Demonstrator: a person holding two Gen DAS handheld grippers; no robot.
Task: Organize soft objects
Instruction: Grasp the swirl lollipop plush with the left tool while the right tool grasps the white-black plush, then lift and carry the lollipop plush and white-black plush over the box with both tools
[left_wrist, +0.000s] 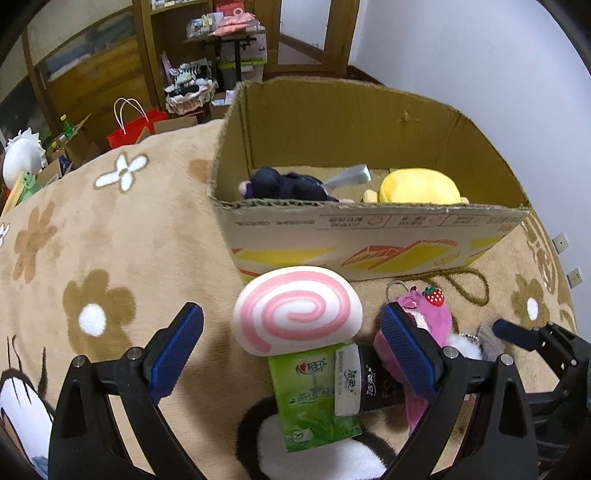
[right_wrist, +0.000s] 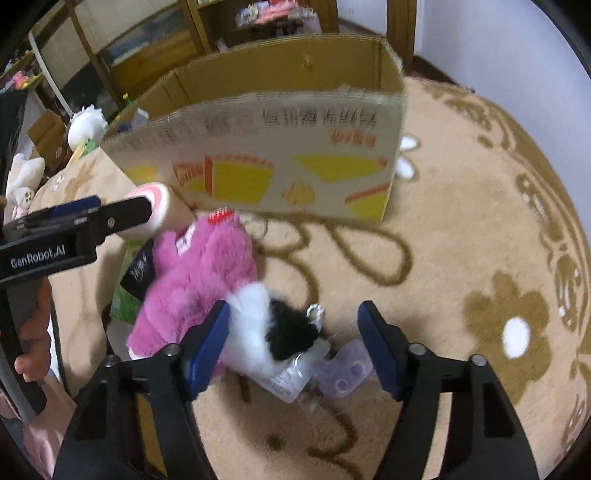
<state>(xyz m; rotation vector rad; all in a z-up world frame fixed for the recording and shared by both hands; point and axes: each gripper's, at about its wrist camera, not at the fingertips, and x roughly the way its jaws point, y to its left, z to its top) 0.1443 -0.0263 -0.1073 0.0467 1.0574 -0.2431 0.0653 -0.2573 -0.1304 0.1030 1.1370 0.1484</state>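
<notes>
A cardboard box stands on the flowered blanket; inside lie a dark purple plush and a yellow plush. In front of it lie a pink-and-white swirl squishy, a green tissue pack, a dark tube and a pink plush. My left gripper is open around the swirl squishy, just above it. My right gripper is open over a black-and-white furry toy beside the pink plush. A clear purple packet lies below it.
The box fills the far side in the right wrist view. The left gripper body reaches in from the left there. Shelves, a red bag, a white plush and clutter lie beyond the blanket.
</notes>
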